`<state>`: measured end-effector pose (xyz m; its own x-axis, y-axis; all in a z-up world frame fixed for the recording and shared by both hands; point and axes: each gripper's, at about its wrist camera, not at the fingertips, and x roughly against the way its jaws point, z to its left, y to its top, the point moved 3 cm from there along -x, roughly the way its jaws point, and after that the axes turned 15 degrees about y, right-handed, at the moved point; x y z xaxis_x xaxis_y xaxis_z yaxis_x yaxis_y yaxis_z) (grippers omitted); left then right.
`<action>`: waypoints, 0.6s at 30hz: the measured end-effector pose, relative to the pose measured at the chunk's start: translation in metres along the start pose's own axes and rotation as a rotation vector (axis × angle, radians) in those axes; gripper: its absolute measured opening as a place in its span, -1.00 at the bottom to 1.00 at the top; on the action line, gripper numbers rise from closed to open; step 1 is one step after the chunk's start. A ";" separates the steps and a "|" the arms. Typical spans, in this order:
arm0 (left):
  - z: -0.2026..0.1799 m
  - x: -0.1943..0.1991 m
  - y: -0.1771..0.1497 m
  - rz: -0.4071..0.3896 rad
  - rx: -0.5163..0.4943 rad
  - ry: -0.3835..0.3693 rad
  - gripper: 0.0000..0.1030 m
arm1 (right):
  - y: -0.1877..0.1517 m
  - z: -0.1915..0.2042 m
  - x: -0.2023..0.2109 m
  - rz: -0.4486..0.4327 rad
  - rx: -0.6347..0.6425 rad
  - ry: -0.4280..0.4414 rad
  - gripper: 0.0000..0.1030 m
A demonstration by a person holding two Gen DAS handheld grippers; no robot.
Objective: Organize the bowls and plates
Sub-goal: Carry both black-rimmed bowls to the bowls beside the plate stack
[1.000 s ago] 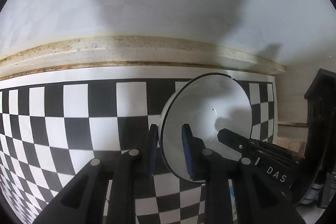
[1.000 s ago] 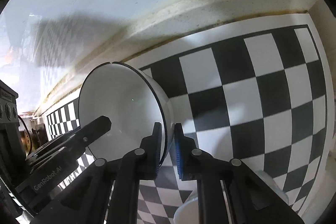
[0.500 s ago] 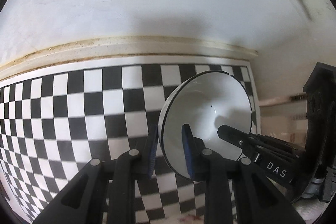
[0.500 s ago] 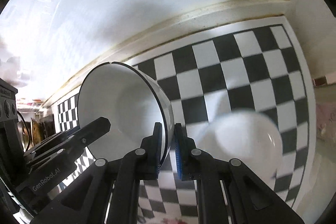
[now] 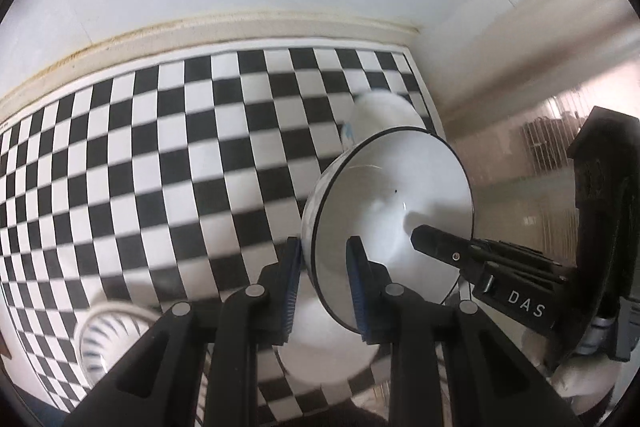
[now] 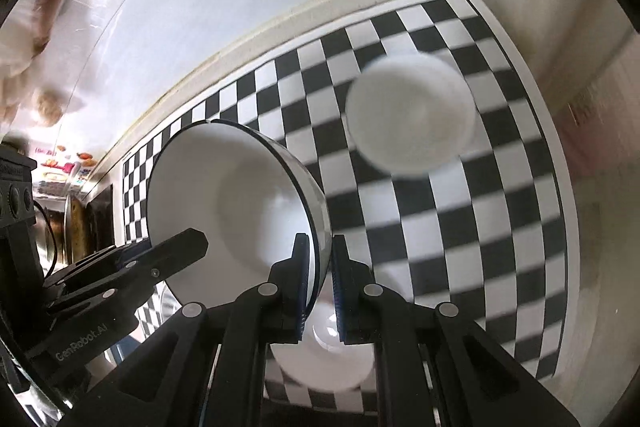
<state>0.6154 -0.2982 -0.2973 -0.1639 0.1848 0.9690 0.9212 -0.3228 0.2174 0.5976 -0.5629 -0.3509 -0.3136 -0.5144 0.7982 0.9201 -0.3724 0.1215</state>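
Note:
A white bowl with a thin dark rim [image 5: 392,211] hangs tilted above the checkered mat [image 5: 160,167], held from both sides. My left gripper [image 5: 324,279] is shut on its near rim, one blue pad inside and one outside. In the right wrist view the same bowl [image 6: 232,203] is pinched at the opposite rim by my right gripper [image 6: 320,267], also shut on it. Each view shows the other gripper's fingers reaching into the bowl from the side.
On the black-and-white mat [image 6: 480,207] stand another white bowl [image 6: 412,115] near the far edge and a white bowl [image 6: 324,359] under the fingers. A blue-striped dish [image 5: 108,339] lies at lower left. A pale wall and its ledge bound the mat behind.
Both grippers have lifted the bowl and drawn back from the wall. Much more of the mat shows now, and the other bowls and the striped dish have come into view.

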 end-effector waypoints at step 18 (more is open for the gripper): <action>-0.008 -0.034 -0.093 0.116 -0.042 0.037 -0.60 | -0.119 -0.039 -0.029 0.119 -0.056 0.004 -0.77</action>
<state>0.5328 -0.2816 -0.3491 -0.0707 0.1097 0.9914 0.9194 -0.3783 0.1075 0.4883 -0.5343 -0.4112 -0.2039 -0.5605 0.8027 0.9363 -0.3512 -0.0074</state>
